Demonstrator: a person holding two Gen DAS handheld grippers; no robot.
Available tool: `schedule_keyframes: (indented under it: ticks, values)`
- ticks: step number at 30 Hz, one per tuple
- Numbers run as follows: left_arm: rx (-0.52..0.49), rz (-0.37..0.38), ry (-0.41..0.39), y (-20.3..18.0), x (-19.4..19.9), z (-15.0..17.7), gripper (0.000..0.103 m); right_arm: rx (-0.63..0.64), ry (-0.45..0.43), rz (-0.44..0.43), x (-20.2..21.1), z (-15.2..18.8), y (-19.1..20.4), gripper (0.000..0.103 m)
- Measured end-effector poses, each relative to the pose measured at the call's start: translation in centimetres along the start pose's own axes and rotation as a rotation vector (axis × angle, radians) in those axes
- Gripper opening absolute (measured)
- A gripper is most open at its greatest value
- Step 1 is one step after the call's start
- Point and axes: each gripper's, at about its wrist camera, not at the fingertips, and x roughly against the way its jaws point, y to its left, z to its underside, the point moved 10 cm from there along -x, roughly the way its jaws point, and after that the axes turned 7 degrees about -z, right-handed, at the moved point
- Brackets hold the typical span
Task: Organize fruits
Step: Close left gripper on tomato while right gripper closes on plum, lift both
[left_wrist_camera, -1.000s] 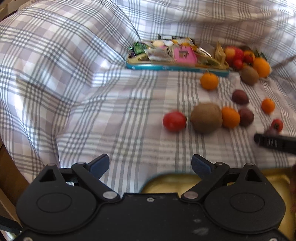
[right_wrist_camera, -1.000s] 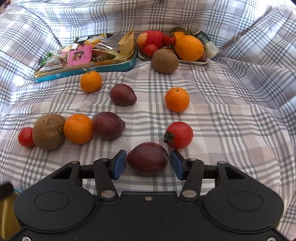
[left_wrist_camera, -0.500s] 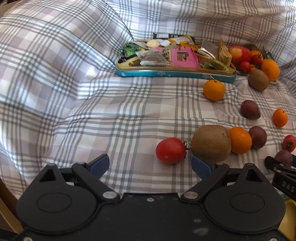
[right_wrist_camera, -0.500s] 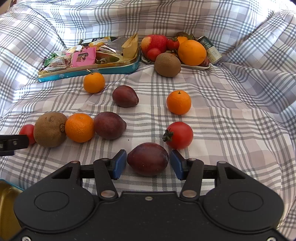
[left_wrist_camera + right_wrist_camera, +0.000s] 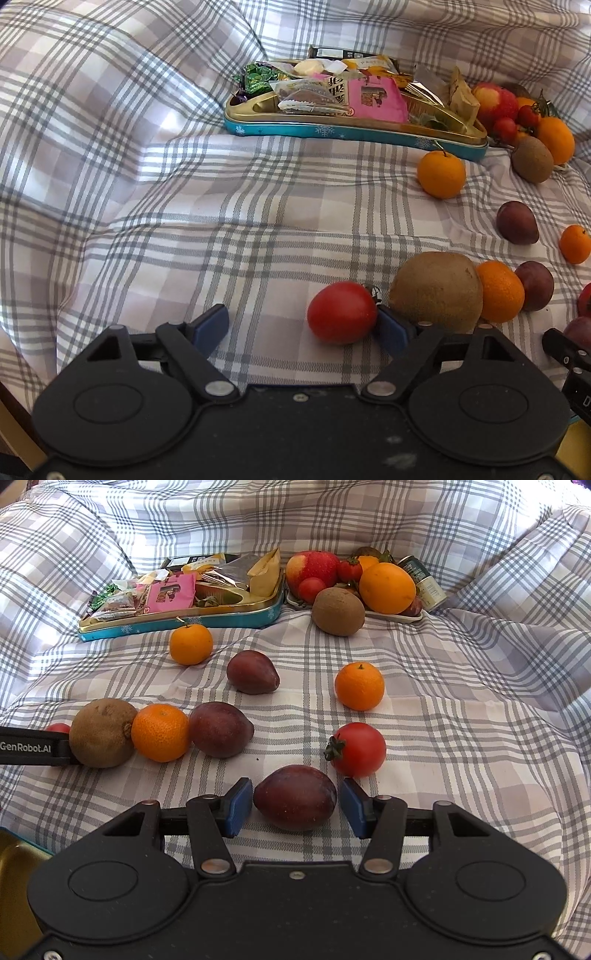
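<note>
The dark plum [image 5: 295, 796] lies on the checked cloth [image 5: 461, 738] between the two blue pads of the right tongs [image 5: 296, 808]. The jaws stand apart; the left pad is very close to the plum, and a small gap shows at the right pad, so the plum is not clamped. Just beyond it to the right sits a red tomato [image 5: 357, 749] with a green stem.

The left tongs [image 5: 301, 325] are also apart, much wider. A second red tomato [image 5: 342, 312] lies against their right pad, and the left pad is well away from it over bare cloth. Just right of this tomato a brown kiwi [image 5: 437, 297] touches a mandarin [image 5: 500, 291], and a plum [image 5: 535, 285] lies just behind the mandarin. These three make a short row.

Further back on the cloth are another mandarin [image 5: 191, 644], one more plum [image 5: 253, 672] and a third mandarin [image 5: 359, 686], each apart from the others.

At the far side stands a blue tin with a gold rim [image 5: 236, 619], filled with snack packets, among them a pink one [image 5: 170, 597]. Beside it on the right a pale tray [image 5: 393, 616] carries an apple [image 5: 312, 568], a big orange [image 5: 387, 588], small tomatoes and a can [image 5: 423, 581]. A kiwi [image 5: 338, 611] lies at the front edge of the tray. A gold-coloured container [image 5: 14, 867] shows at the near left corner of the right wrist view.
</note>
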Motion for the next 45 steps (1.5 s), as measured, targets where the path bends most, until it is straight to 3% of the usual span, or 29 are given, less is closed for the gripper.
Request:
schedule_keyframes:
  ticks: [2, 4, 8, 17, 27, 45]
  values:
    - [0.000, 0.006, -0.006, 0.1, 0.1, 0.0, 0.087, 0.000, -0.005, 0.003, 0.0, 0.0, 0.0, 0.058]
    - [-0.005, 0.020, -0.021, -0.2, 0.4, -0.1, 0.077, -0.001, -0.004, 0.003, 0.0, 0.0, 0.0, 0.058]
    - [-0.066, 0.049, -0.061, -1.4, 1.1, -0.2, 0.036, -0.002, 0.007, -0.009, 0.1, 0.0, 0.2, 0.052]
    - [-0.028, 0.063, -0.039, -0.7, 1.5, 0.0, 0.036, -0.005, 0.042, -0.007, 0.5, 0.1, 0.2, 0.052]
    - [-0.012, 0.052, -0.029, 0.9, 4.2, 1.1, 0.036, 0.005, 0.013, -0.014, 3.0, 0.6, 0.1, 0.052]
    - [-0.063, 0.103, -0.037, -0.5, 12.1, 8.1, 0.036, -0.010, -0.053, -0.066, 9.5, 3.8, 0.7, 0.052]
